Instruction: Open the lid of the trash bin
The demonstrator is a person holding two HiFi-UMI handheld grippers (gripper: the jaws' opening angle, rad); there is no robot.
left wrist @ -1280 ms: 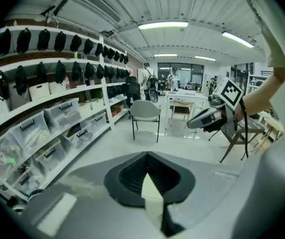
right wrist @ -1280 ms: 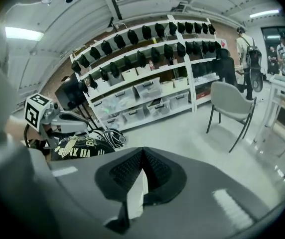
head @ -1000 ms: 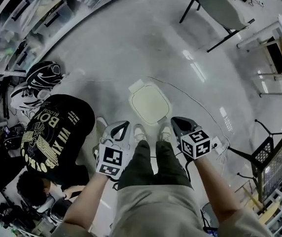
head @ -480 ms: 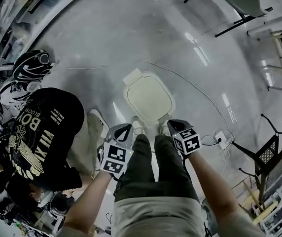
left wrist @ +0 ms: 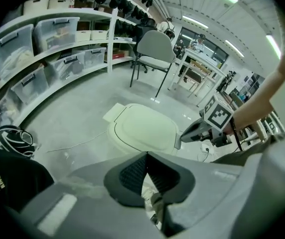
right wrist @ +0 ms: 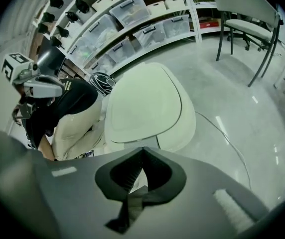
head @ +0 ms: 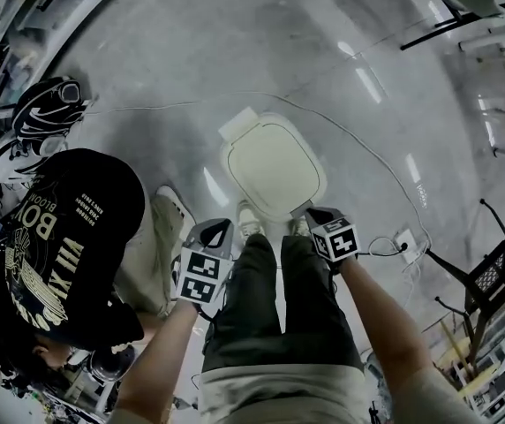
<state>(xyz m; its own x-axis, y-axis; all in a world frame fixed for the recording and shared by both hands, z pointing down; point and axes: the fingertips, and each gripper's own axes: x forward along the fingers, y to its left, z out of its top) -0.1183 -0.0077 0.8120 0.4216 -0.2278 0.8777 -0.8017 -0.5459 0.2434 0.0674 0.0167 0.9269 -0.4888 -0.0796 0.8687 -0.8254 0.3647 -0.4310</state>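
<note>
The trash bin (head: pixel 272 168) is pale, rounded-square, and stands on the grey floor with its lid down flat. In the head view my right gripper (head: pixel 310 212) is at the bin's near right rim, shut and empty. My left gripper (head: pixel 216 227) hangs left of the bin's near corner, shut, holding nothing. The left gripper view shows the bin (left wrist: pixel 142 128) ahead beyond my shut left gripper (left wrist: pixel 146 156), with the right gripper (left wrist: pixel 192 132) at its right side. The right gripper view has the lid (right wrist: pixel 142 103) just beyond my shut right gripper (right wrist: pixel 142 149). I cannot tell whether it touches.
A person in a black printed shirt (head: pixel 67 237) crouches left of the bin, next to a helmet (head: pixel 45 104). A cable (head: pixel 358 144) runs across the floor to a power strip (head: pixel 404 241). A chair (left wrist: pixel 155 46) and shelves with storage boxes (left wrist: pixel 48 44) stand beyond.
The bin has come nearer and looms larger in the head view. Both grippers have moved forward toward its near edge, the right one reaching the rim. The lid stays down.
</note>
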